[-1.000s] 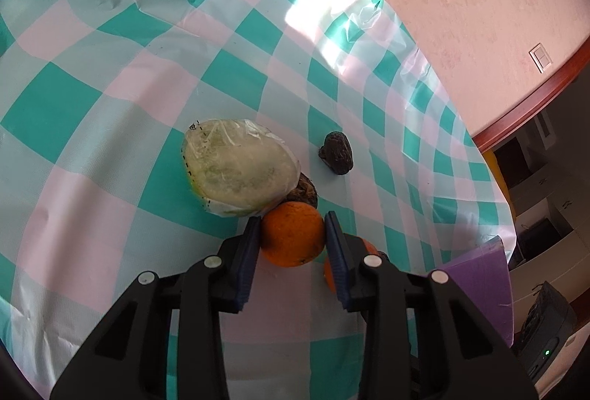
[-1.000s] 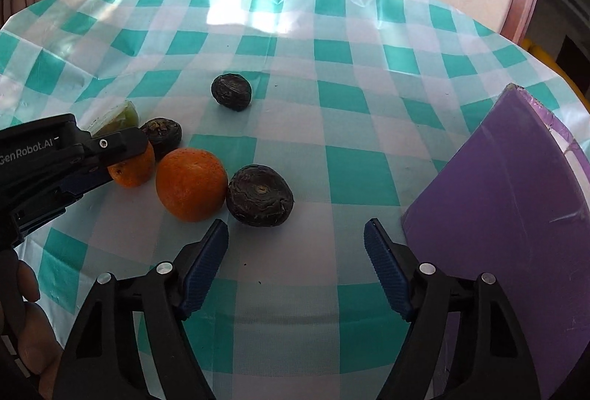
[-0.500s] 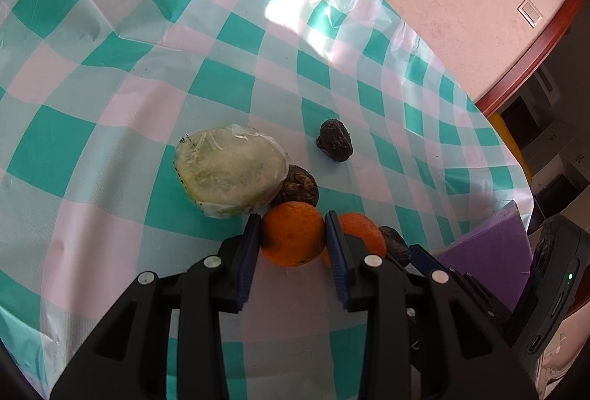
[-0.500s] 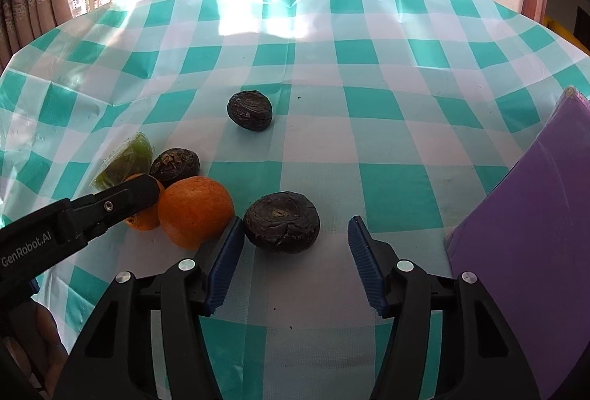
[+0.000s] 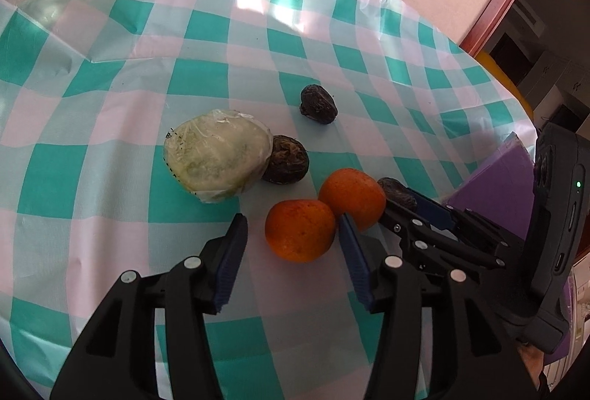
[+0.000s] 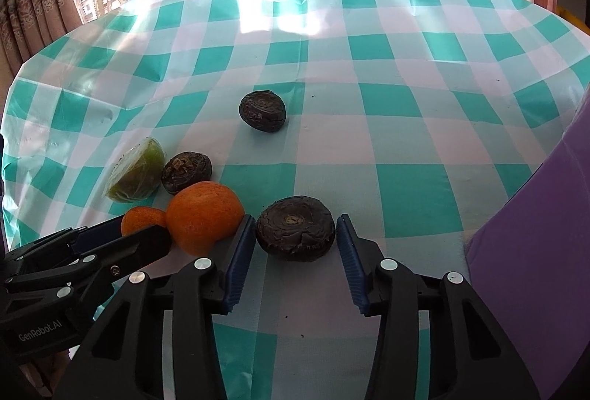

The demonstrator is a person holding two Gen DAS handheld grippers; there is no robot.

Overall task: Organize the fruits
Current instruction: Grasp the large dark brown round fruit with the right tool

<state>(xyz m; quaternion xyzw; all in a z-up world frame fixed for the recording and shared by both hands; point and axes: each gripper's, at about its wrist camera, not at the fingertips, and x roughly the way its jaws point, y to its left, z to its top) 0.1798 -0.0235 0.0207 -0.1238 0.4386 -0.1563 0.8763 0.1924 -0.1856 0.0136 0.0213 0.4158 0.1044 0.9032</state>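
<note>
Straddling an orange [image 5: 299, 229] on the bench [image 5: 110, 127], the left hand-held gripper [image 5: 291, 252] sits released. The right hand-held gripper [image 6: 295, 249] brackets a dark fruit [image 6: 295, 233], also released, pads not touching.

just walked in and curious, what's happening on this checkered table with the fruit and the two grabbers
A person is sorting fruit with two tools. The left hand-held gripper is open around an orange, not gripping it. The right hand-held gripper is open with its fingers on either side of a dark wrinkled fruit beside a second orange. A wrapped green fruit and two more dark fruits lie on the tablecloth.
</note>
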